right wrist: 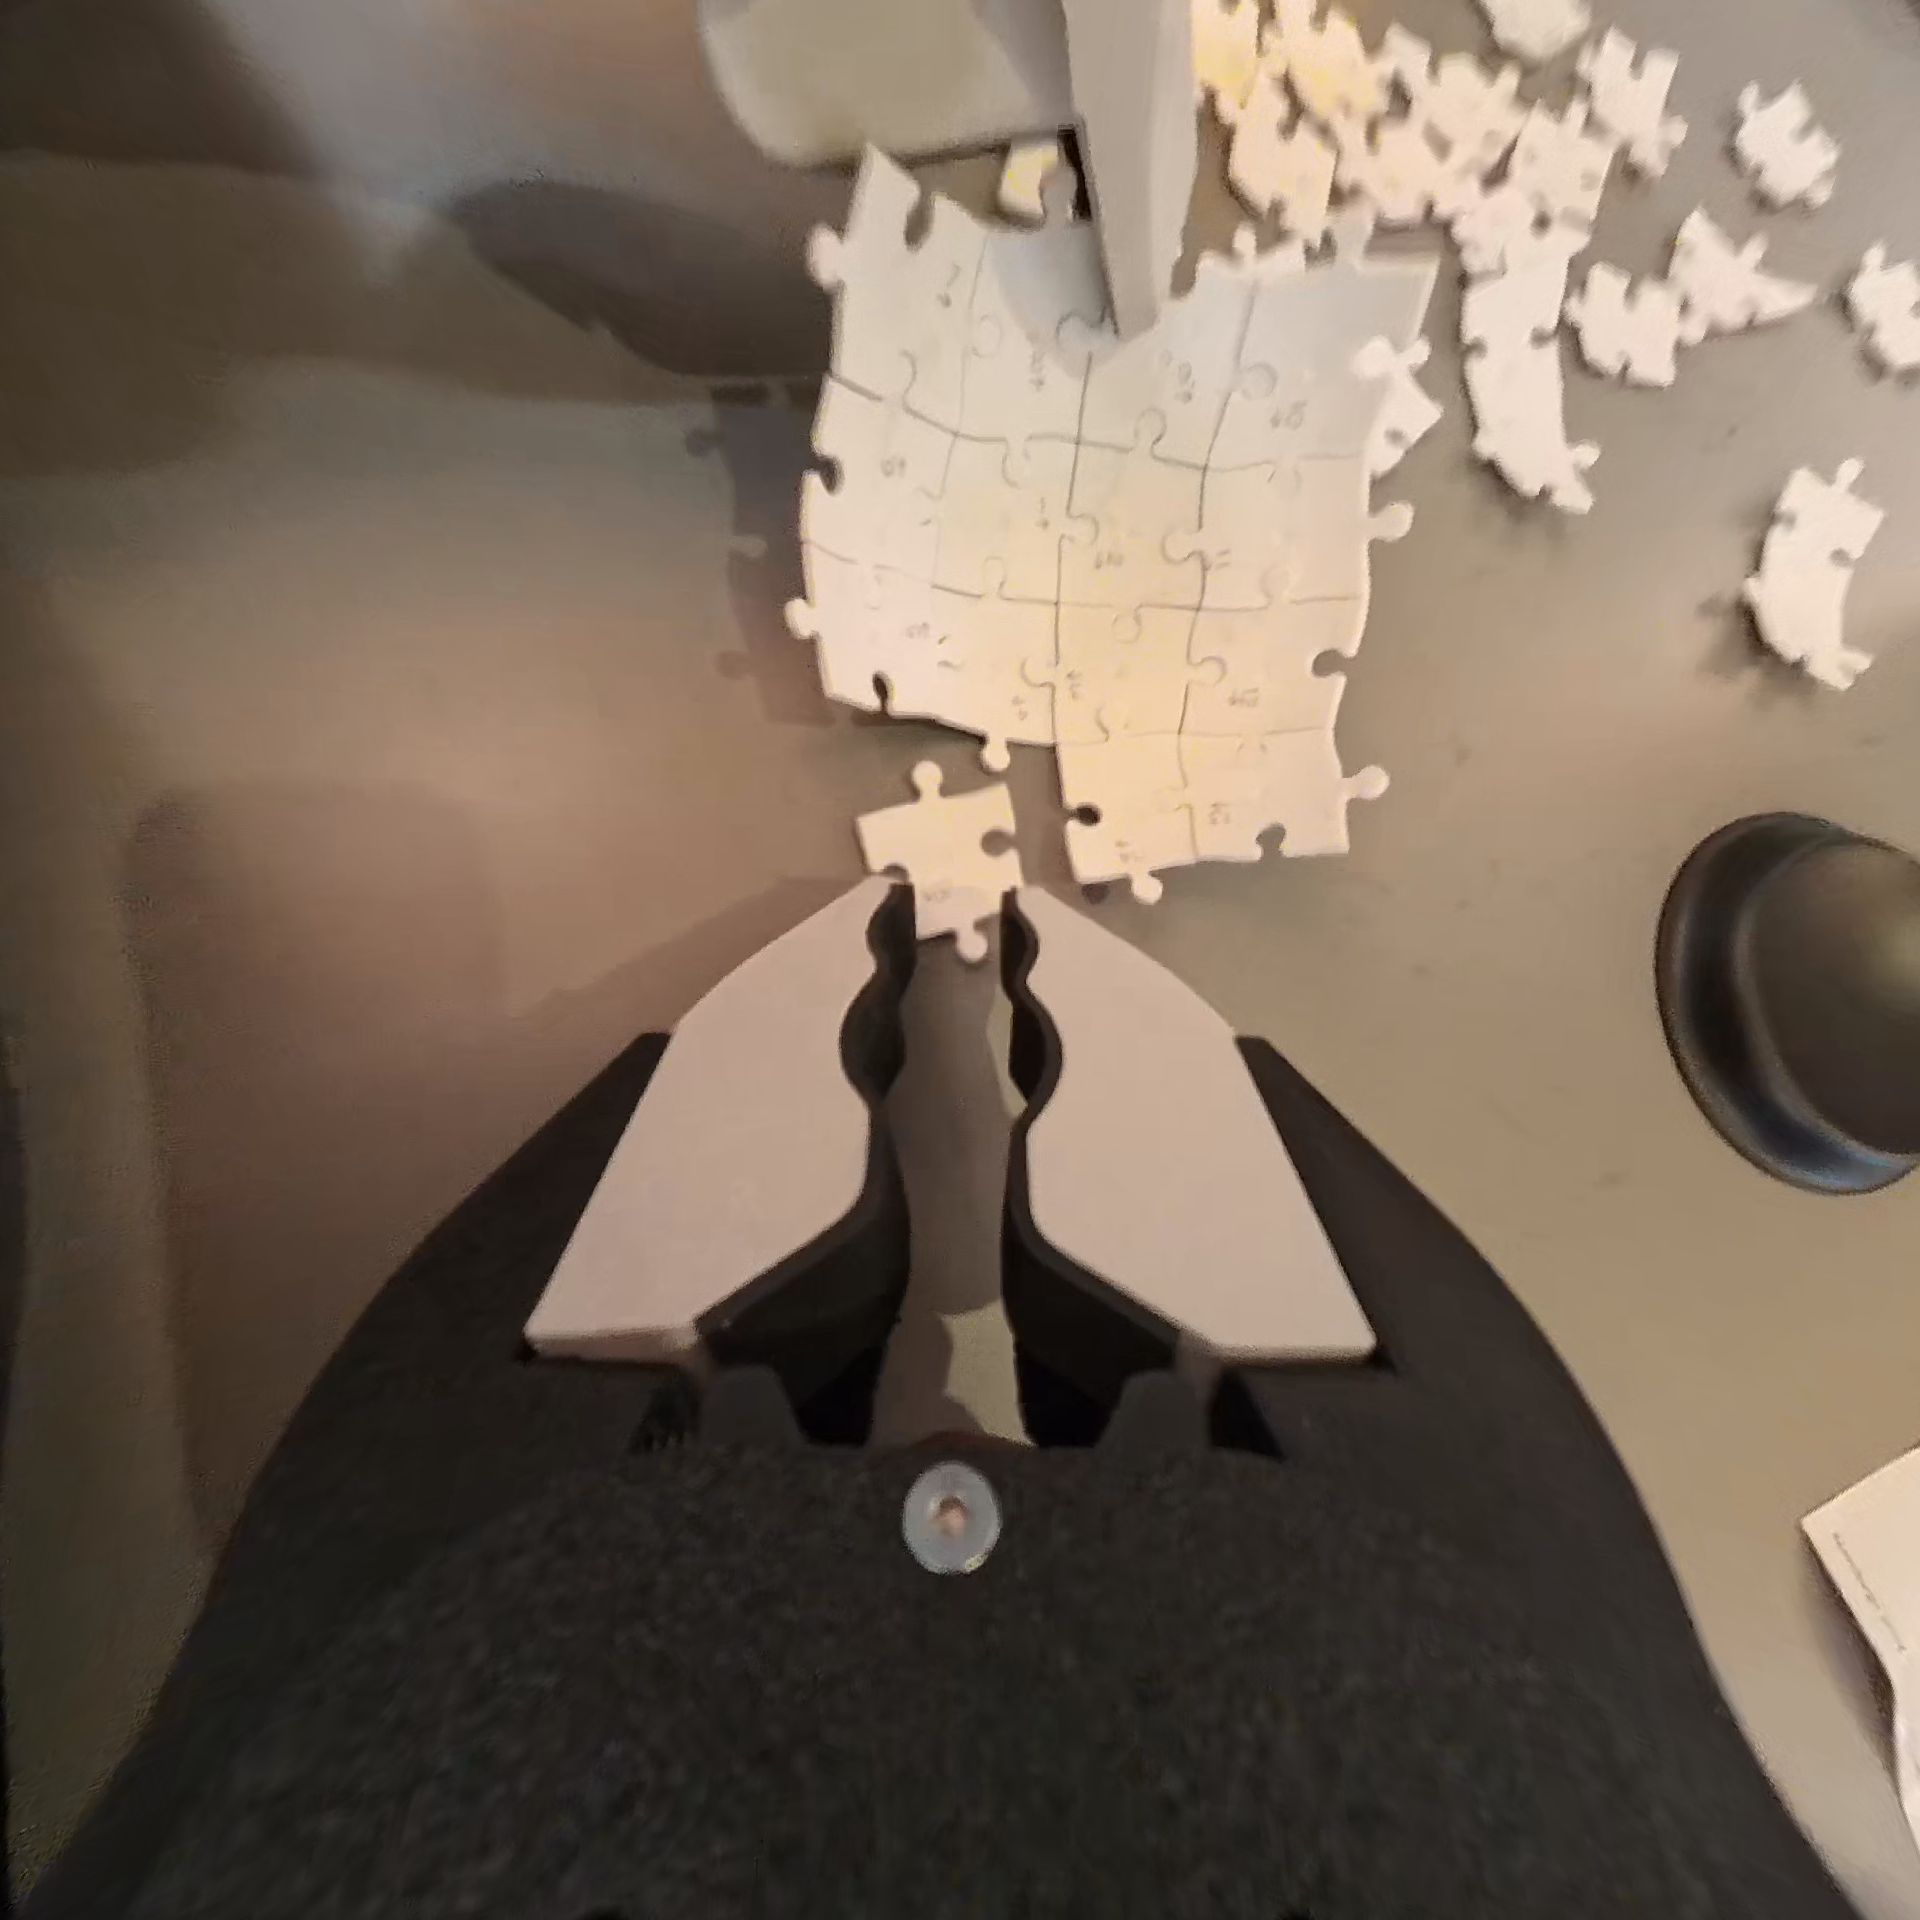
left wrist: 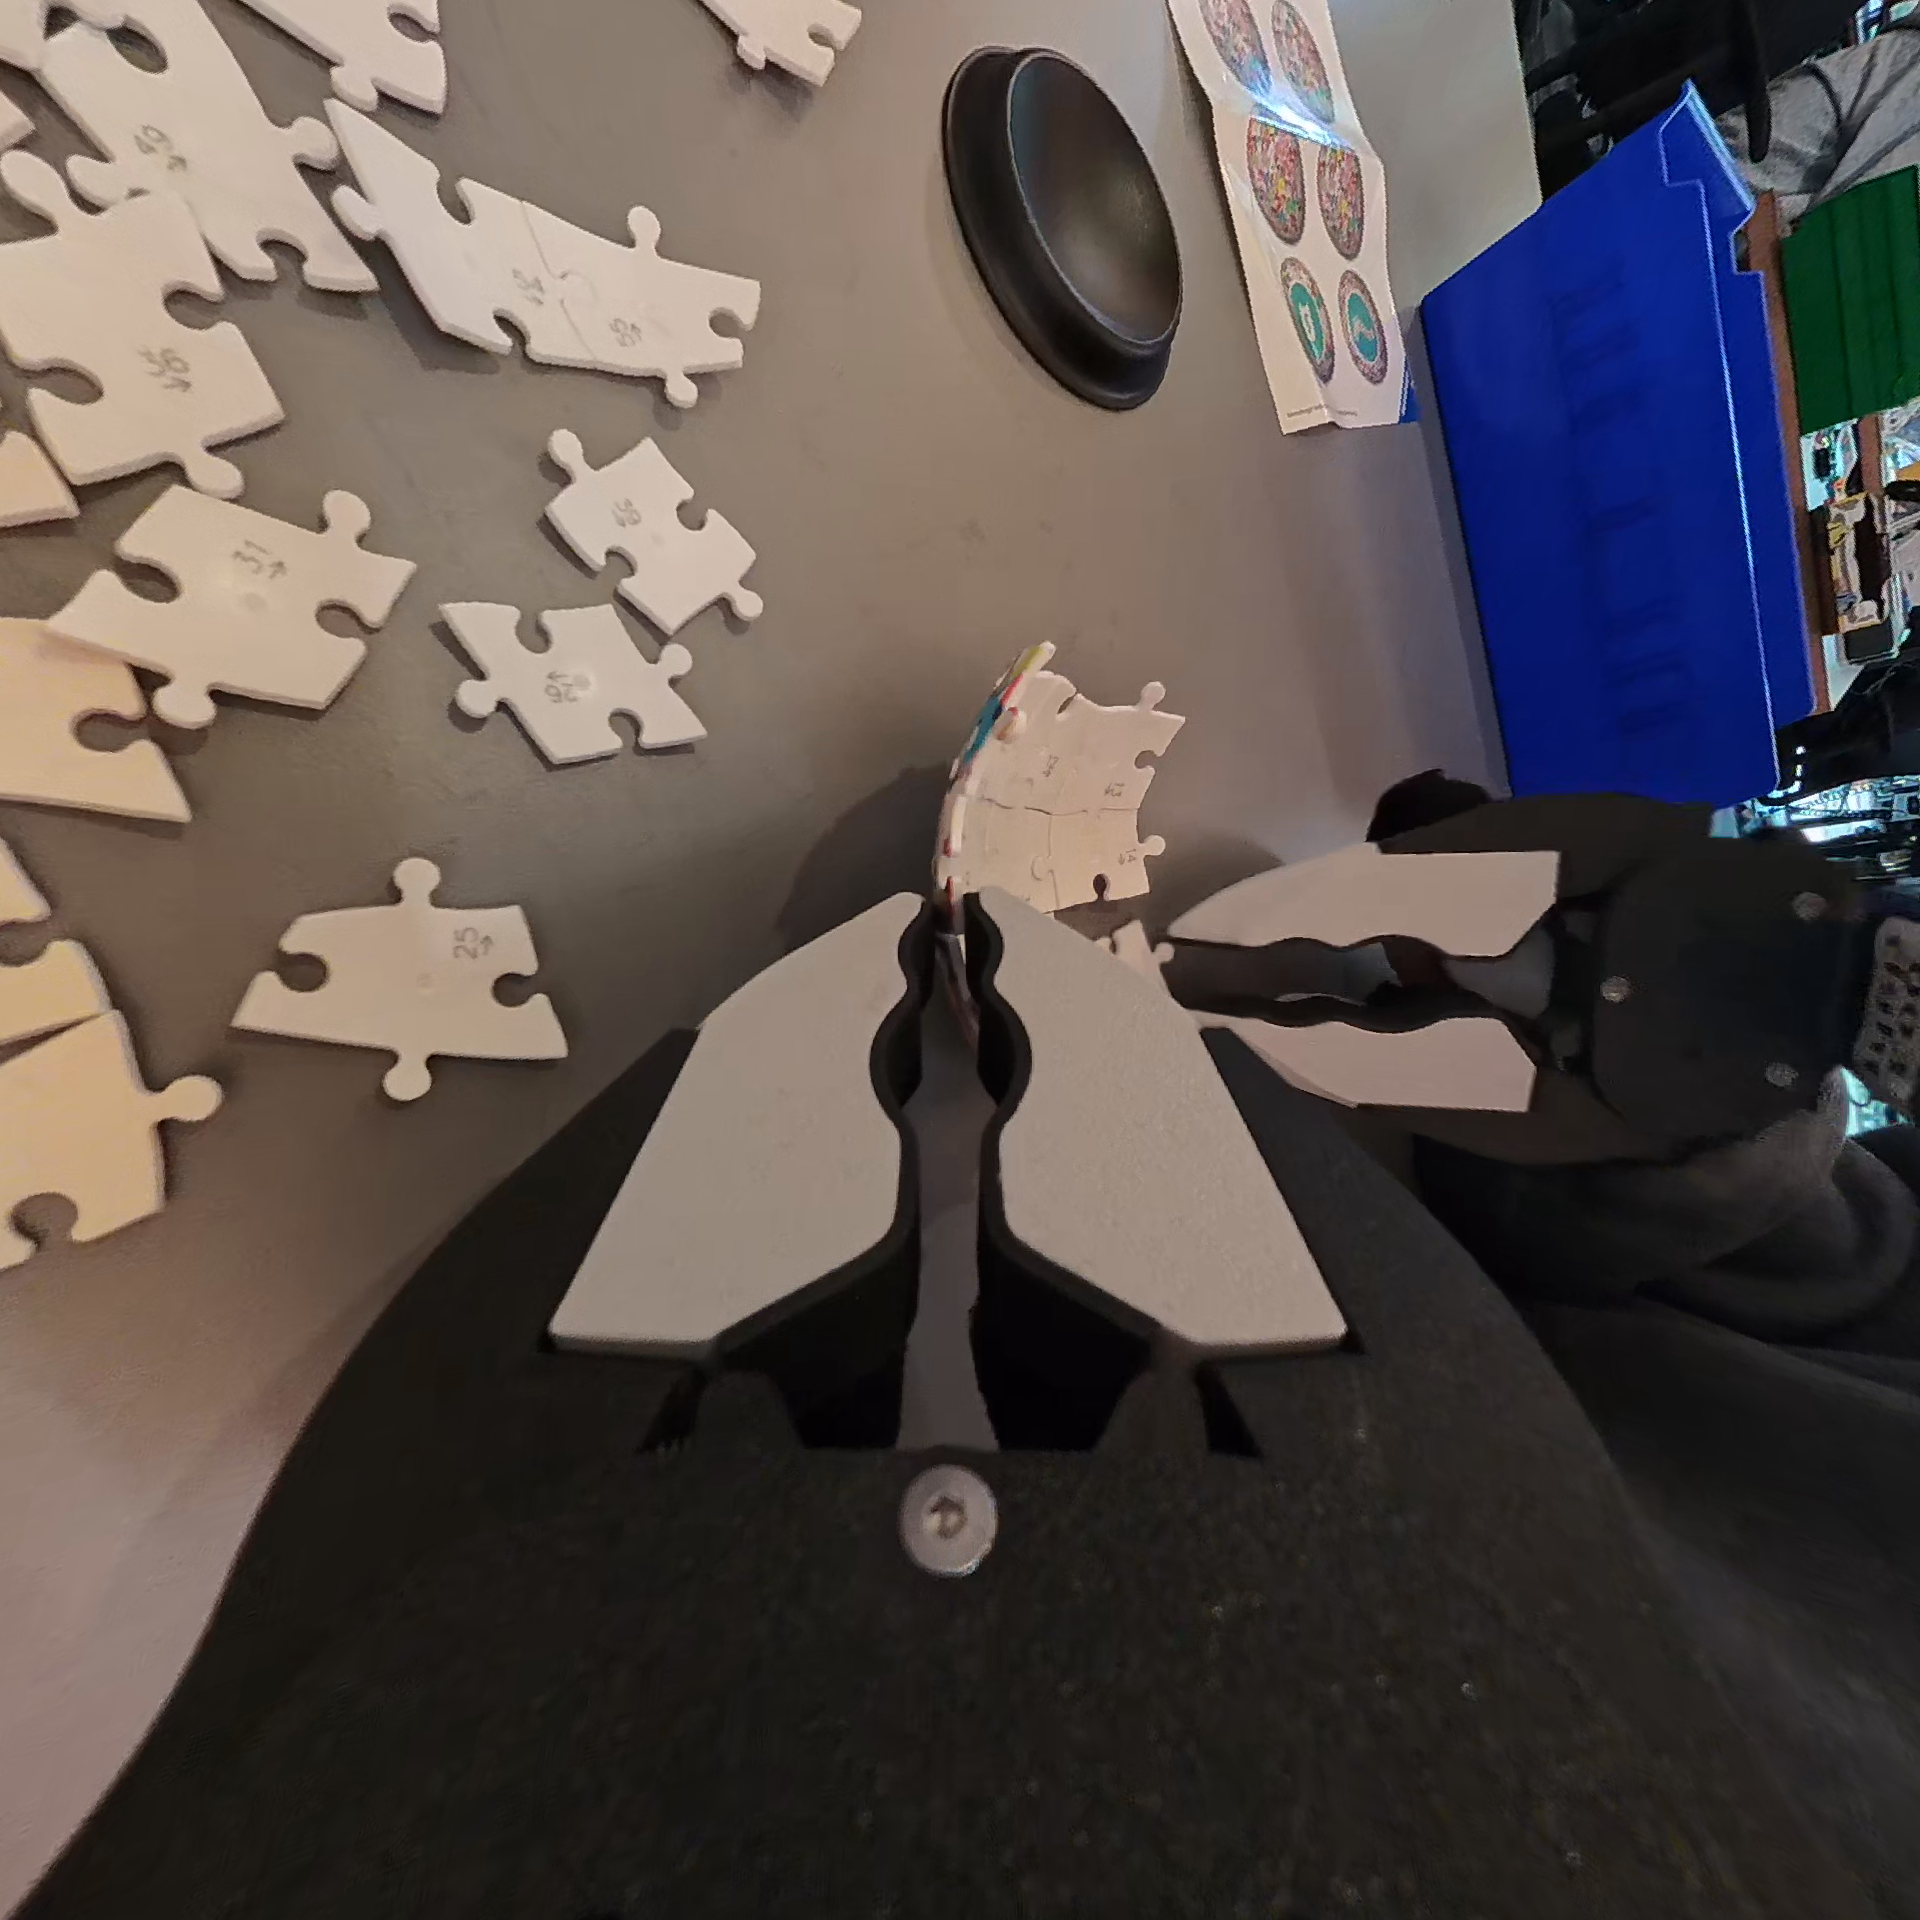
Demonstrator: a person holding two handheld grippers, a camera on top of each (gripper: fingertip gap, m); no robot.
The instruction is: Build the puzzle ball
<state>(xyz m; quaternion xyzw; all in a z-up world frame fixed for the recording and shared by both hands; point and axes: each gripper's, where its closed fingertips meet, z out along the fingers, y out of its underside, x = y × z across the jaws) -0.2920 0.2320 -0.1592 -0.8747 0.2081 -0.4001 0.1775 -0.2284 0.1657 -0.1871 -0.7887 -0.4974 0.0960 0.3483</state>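
My left gripper (left wrist: 948, 920) is shut on the edge of a curved section of joined white puzzle pieces (left wrist: 1070, 821) and holds it upright, edge-on to this camera. The right wrist view shows the section's white inner face (right wrist: 1101, 551), with one left finger (right wrist: 1132, 156) over its far edge. My right gripper (right wrist: 956, 899) is shut on a single white puzzle piece (right wrist: 940, 847), held just off the section's near left corner, with a small gap between them. In the left wrist view the right gripper (left wrist: 1169, 961) comes in from the right, low beside the section.
Several loose white pieces (left wrist: 405, 977) lie over the left of the grey table (left wrist: 883, 520), and at the top right of the right wrist view (right wrist: 1507, 343). A black round stand (left wrist: 1070, 218) (right wrist: 1808, 997), a printed sheet (left wrist: 1299, 208) and a blue bin (left wrist: 1600, 468) lie beyond. Some 10 cm of space lies between my two pairs of fingers.
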